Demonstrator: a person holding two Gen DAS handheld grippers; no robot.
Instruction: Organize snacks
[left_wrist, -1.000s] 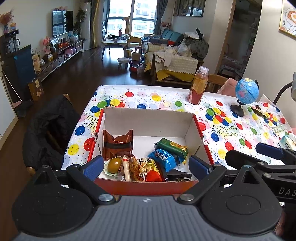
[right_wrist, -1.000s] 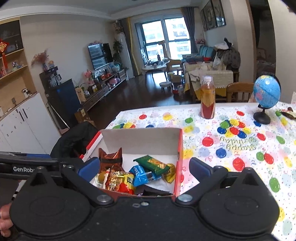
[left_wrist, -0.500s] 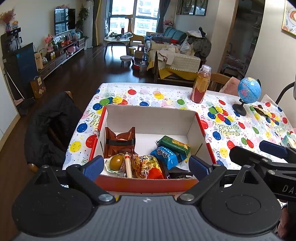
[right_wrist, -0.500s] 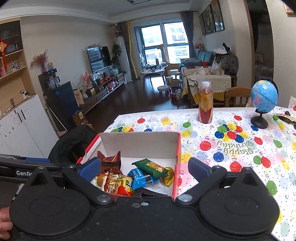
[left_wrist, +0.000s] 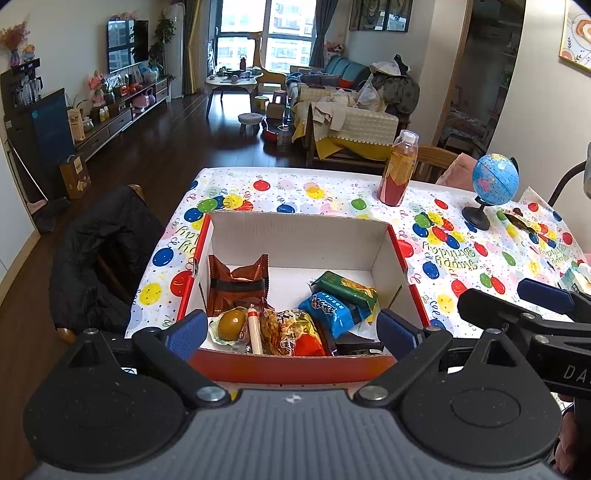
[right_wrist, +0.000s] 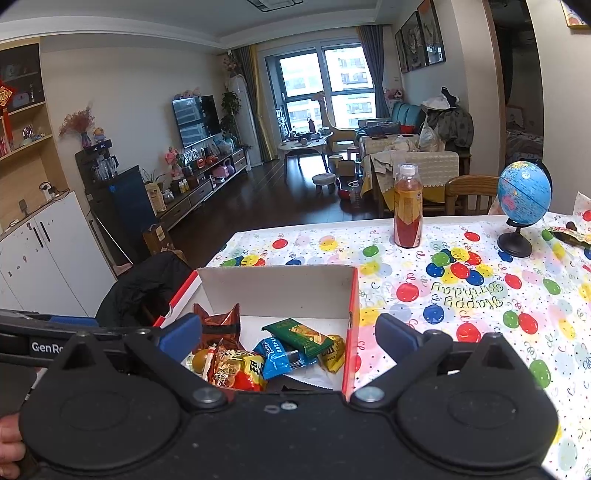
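The left hand-held gripper is held level with its two blue-padded fingers spread wide apart, nothing between them. The right hand-held gripper sits just beside it at much the same height, its own blue-padded fingers likewise spread wide and empty; in the left wrist view it shows at the right edge as a black linkage with a blue pad. Part of a bare hand shows at the lower left edge of the right wrist view, beside the black body of the left tool.
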